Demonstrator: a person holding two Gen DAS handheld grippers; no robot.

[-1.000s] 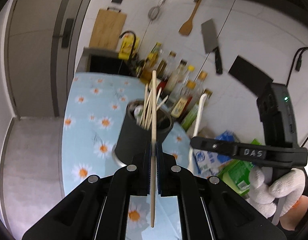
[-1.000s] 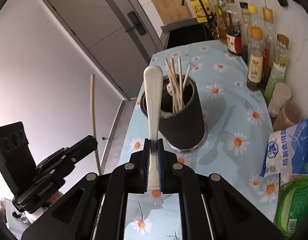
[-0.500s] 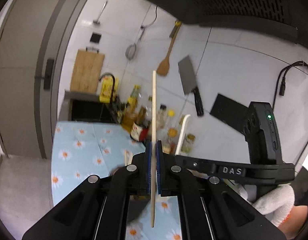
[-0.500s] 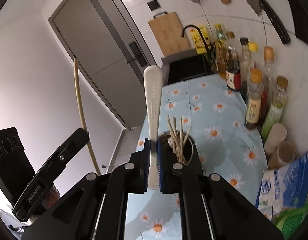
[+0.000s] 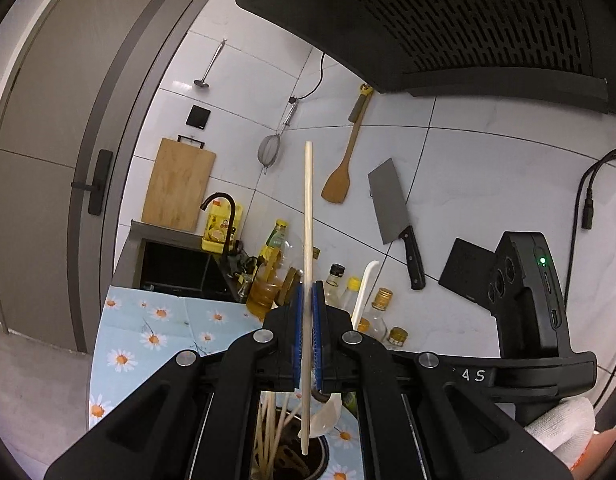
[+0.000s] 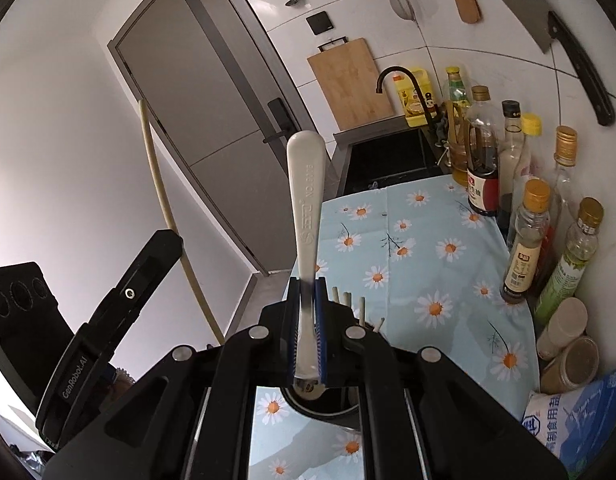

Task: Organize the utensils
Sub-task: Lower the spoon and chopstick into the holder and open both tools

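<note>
two grippers held above black cylindrical utensil holder (image 5: 286,454): left gripper (image 5: 308,300) near level, fingers clamping pale wooden chopstick (image 5: 308,216); right gripper (image 6: 307,300) tilted downward, fingers clamping white plastic spoon (image 6: 306,192).

You see one long pale wooden chopstick (image 5: 308,240) raised, one white plastic spoon (image 6: 306,200), one black cylindrical utensil holder (image 5: 311,446), one steel cleaver (image 5: 389,204), one wooden spatula (image 5: 339,184), one wire strainer (image 5: 270,152) and one bamboo cutting board (image 5: 178,184).

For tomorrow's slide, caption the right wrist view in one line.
Right gripper clamps a white spoon upright above the flowered tablecloth, chopstick tips peeking beside it.
</note>
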